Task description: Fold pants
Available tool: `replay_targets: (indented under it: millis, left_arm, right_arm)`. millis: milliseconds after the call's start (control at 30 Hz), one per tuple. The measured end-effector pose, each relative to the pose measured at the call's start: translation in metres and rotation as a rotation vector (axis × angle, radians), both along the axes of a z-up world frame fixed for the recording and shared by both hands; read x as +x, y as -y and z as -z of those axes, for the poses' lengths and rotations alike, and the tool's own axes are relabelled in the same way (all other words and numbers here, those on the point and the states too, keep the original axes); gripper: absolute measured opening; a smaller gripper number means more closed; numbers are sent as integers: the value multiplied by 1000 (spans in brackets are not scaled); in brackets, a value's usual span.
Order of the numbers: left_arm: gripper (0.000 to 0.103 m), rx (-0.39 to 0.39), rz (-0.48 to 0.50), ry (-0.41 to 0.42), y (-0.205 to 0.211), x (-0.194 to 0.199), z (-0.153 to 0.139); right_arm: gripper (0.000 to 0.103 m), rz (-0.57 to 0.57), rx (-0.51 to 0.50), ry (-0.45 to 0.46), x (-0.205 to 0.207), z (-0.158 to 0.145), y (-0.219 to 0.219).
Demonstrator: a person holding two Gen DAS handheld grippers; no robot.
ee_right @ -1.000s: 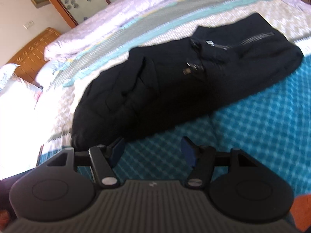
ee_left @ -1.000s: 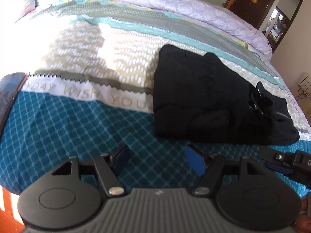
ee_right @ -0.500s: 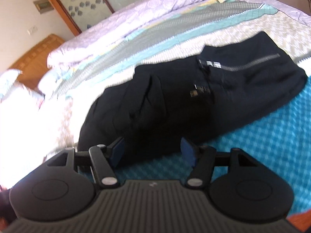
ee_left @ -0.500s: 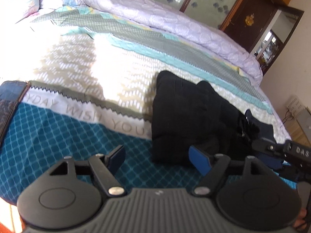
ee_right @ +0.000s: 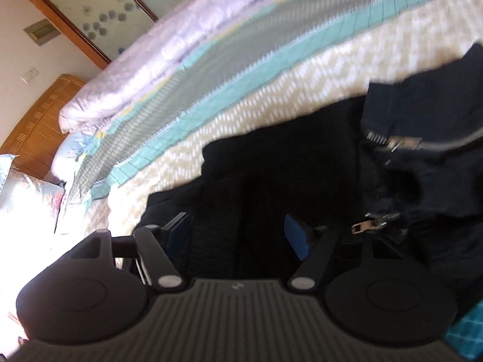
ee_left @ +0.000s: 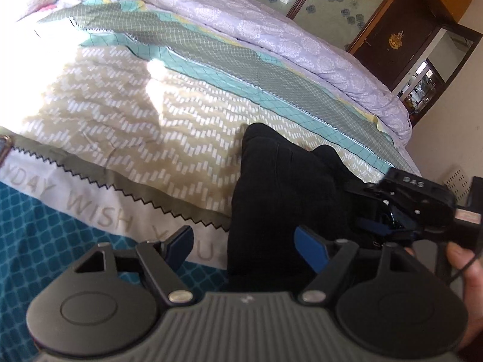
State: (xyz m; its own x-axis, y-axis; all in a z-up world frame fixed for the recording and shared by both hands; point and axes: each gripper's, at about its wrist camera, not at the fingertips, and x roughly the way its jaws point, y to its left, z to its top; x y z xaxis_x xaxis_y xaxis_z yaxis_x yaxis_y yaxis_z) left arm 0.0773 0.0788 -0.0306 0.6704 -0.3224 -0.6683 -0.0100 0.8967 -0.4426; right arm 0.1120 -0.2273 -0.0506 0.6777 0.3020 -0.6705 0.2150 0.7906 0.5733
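Black pants [ee_left: 283, 187] lie folded in a bundle on the patterned bedspread [ee_left: 120, 126]. My left gripper [ee_left: 246, 246] is open, its fingers straddling the near left edge of the bundle, right pad [ee_left: 311, 249] over the fabric. The right gripper [ee_left: 380, 226] shows at the right in the left wrist view, reaching over the pants. In the right wrist view the pants [ee_right: 271, 181] fill the frame, with zippers [ee_right: 392, 143] at the right. My right gripper [ee_right: 238, 235] is open, low over the dark fabric.
A lilac quilt [ee_left: 271, 30] lies rolled along the far side of the bed. Pillows [ee_right: 27, 193] sit at the head by a wooden headboard [ee_right: 39, 120]. A dark wooden door [ee_left: 401, 39] stands beyond the bed. A hand [ee_left: 465, 268] holds the right gripper.
Both grippers have moved forward onto the pants. The left one now straddles the bundle's near edge. The right one has come in close over the fabric.
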Motion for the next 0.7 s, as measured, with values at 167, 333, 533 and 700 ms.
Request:
replay_targets:
  millis: [167, 333, 533, 700]
  left_arm:
    - [30, -1, 33, -56, 11, 9, 26]
    - [19, -8, 29, 9, 12, -4, 17]
    - [30, 118, 22, -2, 29, -6, 22]
    - [50, 58, 39, -6, 17, -9, 17]
  right_arm:
    - [18, -95, -39, -4, 17, 7, -22]
    - [7, -162, -72, 164, 14, -30, -33]
    - [12, -165, -88, 160, 26, -24, -35]
    - [35, -72, -87, 43, 16, 4, -13]
